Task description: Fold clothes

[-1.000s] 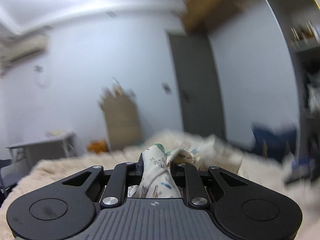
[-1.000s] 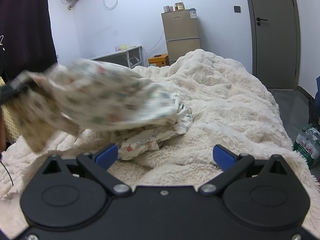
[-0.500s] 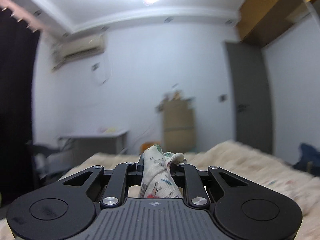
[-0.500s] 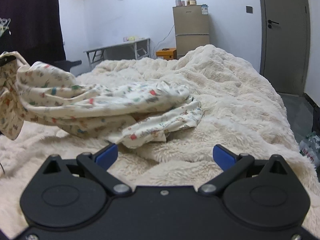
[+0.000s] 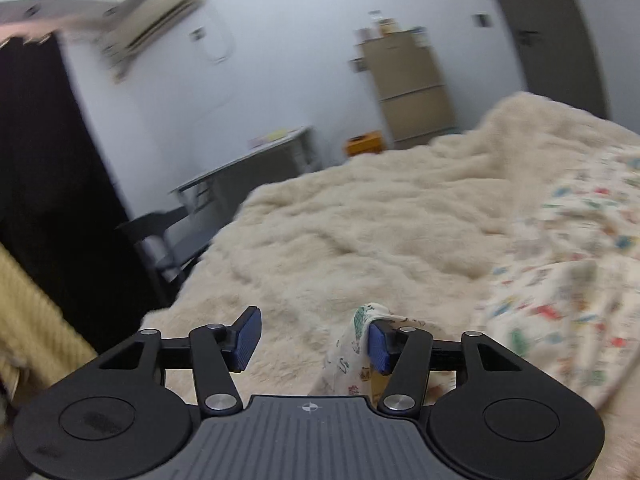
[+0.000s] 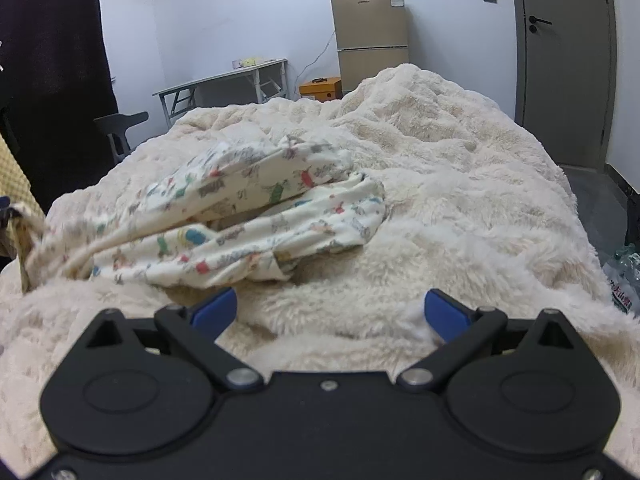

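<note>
Left gripper: jaws spread wide; a corner of the printed garment drapes over the right-hand pad, unclamped.
Right gripper: jaws wide apart, nothing between them, low over the fleece blanket.
Garment position: crumpled on the blanket, just beyond the right gripper's left pad.
Hard to see: the left wrist view is motion-blurred; the garment's far end runs off frame.
Garment look: cream cloth with small coloured cartoon prints, bunched in loose folds.
</note>
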Demonstrator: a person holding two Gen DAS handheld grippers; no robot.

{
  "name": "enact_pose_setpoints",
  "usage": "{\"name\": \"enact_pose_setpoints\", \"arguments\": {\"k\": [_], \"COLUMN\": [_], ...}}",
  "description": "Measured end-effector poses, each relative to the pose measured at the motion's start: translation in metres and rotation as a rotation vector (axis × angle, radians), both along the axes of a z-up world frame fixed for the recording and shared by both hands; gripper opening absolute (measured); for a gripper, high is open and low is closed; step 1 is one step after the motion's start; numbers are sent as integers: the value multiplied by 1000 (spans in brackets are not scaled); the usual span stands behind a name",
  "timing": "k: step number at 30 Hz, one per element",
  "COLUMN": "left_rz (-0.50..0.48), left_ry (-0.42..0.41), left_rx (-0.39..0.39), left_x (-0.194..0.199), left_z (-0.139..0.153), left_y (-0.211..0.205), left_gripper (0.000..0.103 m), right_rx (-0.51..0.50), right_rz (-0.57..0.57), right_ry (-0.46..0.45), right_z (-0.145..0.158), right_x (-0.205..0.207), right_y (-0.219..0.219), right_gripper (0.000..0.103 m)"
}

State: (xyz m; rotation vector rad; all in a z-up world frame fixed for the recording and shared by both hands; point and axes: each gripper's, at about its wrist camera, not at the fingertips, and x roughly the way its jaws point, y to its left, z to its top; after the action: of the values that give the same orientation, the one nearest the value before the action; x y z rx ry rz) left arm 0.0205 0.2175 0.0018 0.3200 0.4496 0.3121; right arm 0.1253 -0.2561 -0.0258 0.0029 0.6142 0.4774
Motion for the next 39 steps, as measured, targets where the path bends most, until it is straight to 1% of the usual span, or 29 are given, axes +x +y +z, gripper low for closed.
{"name": "enact_pose_setpoints", "arguments": {"k": [2,4,8,12,15,18,21,27,29,32,33,34,35,36,37,39], "left_rz": [-47,-73,-81,-90,-83,-78,-71,-75,-72,-50,-43,-40,-37,-44,-59,-88], "left_ry": [-14,-24,-16,-8,-10,-13,-18,-7,3,16,23,30,36,44,53,72], "left_rx": [-10,-13,7,26,25,18,13,-10,-14,-19,-21,-23,-25,-30,-39,-57], "left_x": [-3,-5,0,5,7,8,9,6,5,4,3,2,0,-1,-3,-5], "left_z": [5,8,8,7,9,12,13,12,10,5,4,3,3,2,-1,-6], "left_y": [-13,-24,-35,-46,-44,-41,-39,-29,-24,-18,-14,-11,-7,-4,0,6], "left_gripper": [58,60,60,60,60,61,62,67,70,70,70,71,71,72,73,74], "right_rx": [11,9,-4,12,31,30,40,53,64,71,69,67,65,59,53,51], "right_rz": [-4,4,12,6,7,18,39,39,41,50,54,60,66,72,77,110], "right_ry": [1,4,12,31,49,60,82,117,126,133,133,134,135,137,133,126], "right_z": [2,2,2,4,4,2,-1,-7,-8,-9,-9,-9,-9,-9,-8,-7], "right_x": [-1,-2,2,14,21,25,30,46,48,49,49,49,49,50,50,48], "right_y": [0,3,9,16,20,25,31,39,40,41,43,44,45,47,49,52], "right_gripper": [101,101,101,101,101,101,101,100,96,92,87,80,76,68,54,40]}}
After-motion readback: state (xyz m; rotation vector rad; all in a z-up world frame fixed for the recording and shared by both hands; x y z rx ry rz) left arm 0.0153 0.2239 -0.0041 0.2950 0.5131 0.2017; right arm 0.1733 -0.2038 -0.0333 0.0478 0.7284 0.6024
